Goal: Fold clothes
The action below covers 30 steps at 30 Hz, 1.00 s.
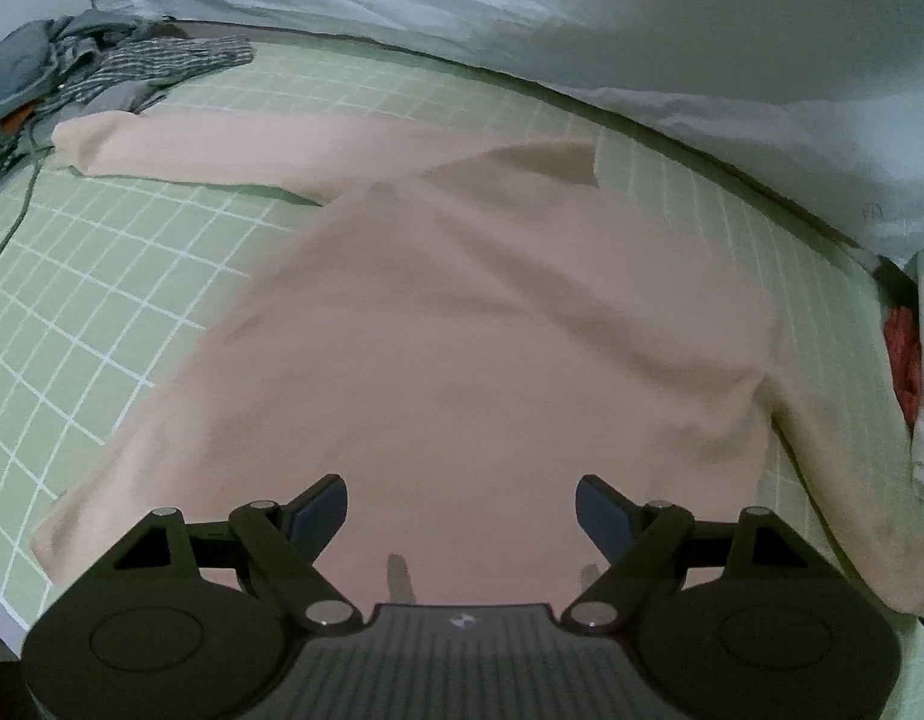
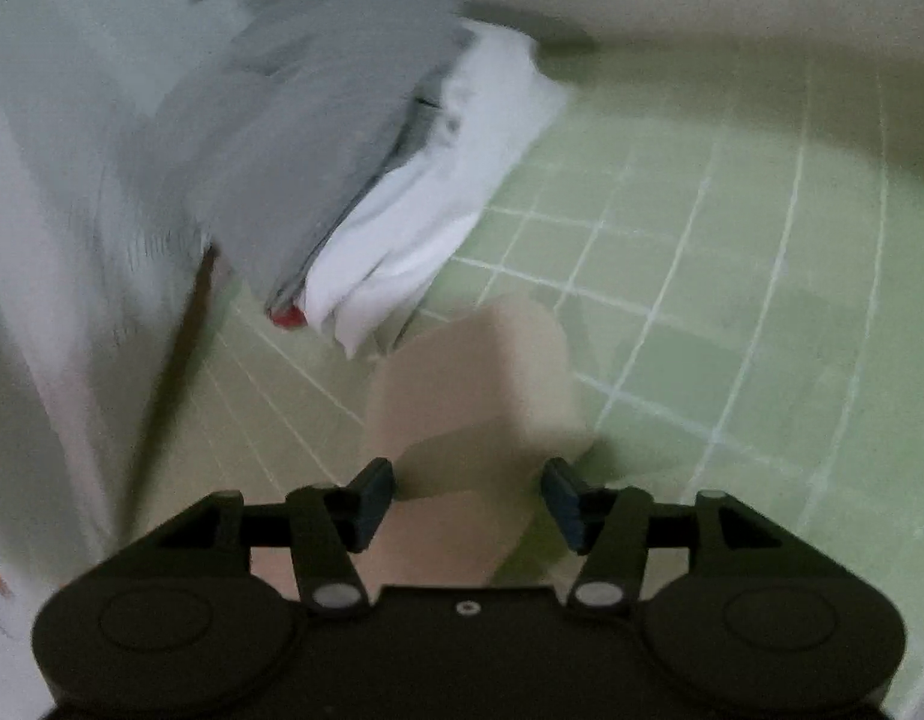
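My left hand-held gripper (image 1: 461, 510) is matt black plastic with shiny metal pivots; the pink shirt (image 1: 462, 312) is soft, matt cloth on a smooth green gridded mat (image 1: 120, 276).

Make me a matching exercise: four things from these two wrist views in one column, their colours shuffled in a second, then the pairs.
Things:
1. long-sleeved top
2. grid-lined sheet
3. folded garment on top of the stack
4. folded garment under it

Colours:
A. white
B. pale green
C. beige-pink
D. grey

Pairs: 1-C, 2-B, 3-D, 4-A
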Tool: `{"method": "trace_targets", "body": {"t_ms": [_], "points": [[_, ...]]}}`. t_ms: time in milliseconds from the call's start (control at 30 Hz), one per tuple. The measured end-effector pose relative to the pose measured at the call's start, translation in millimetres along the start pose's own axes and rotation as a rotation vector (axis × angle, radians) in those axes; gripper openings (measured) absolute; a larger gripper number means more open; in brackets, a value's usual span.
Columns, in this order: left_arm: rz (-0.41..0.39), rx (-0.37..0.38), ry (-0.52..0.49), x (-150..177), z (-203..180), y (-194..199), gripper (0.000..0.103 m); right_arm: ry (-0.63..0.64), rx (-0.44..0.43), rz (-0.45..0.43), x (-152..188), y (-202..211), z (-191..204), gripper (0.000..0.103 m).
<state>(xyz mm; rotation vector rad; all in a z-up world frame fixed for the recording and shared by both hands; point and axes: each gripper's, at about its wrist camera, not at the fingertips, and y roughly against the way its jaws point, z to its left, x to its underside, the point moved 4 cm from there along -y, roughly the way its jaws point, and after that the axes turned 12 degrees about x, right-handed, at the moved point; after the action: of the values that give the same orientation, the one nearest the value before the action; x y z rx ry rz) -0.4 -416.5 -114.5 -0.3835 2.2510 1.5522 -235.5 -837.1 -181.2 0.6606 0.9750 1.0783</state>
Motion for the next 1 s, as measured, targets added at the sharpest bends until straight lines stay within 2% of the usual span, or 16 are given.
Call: {"method": "trace_targets", "body": {"t_ms": [133,267,367,433,500,567,633,733,800,867,967,1000], "points": [[0.017,0.000,-0.022,2,-4,-3,0.084,0.087,0.097,-0.079,-5,-4,15,0.059],[0.020,-0.005,-0.026,3,-5,-4,0.084,0.159,0.176,-0.171,-15,-8,20,0.070],[0.023,-0.012,-0.015,4,-4,-5,0.084,0.127,0.166,-0.148,-20,-12,16,0.069],[0.028,-0.014,-0.011,5,-4,-6,0.084,0.146,0.154,-0.136,-20,-12,17,0.059],[0.029,-0.014,-0.014,5,-5,-7,0.084,0.183,0.161,-0.135,-18,-9,20,0.025],[0.028,-0.012,-0.023,5,-6,-5,0.084,0.198,0.161,-0.144,-17,-1,23,0.005],[0.027,-0.010,-0.033,6,-8,-5,0.084,0.220,0.164,-0.177,-17,13,27,0.005],[0.026,-0.012,-0.037,8,-8,-4,0.084,0.292,0.194,-0.318,-18,52,37,0.005],[0.026,-0.011,-0.034,10,-7,-4,0.084,0.333,0.239,-0.377,-16,67,38,0.005],[0.025,-0.015,-0.028,12,-5,-2,0.084,0.314,0.335,-0.327,-14,58,22,0.005],[0.024,-0.020,-0.017,15,-1,1,0.084,0.268,0.456,-0.167,-3,35,-5,0.006],[0.022,-0.022,-0.008,15,1,3,0.084,0.272,0.486,-0.127,3,31,-10,0.010]]}}
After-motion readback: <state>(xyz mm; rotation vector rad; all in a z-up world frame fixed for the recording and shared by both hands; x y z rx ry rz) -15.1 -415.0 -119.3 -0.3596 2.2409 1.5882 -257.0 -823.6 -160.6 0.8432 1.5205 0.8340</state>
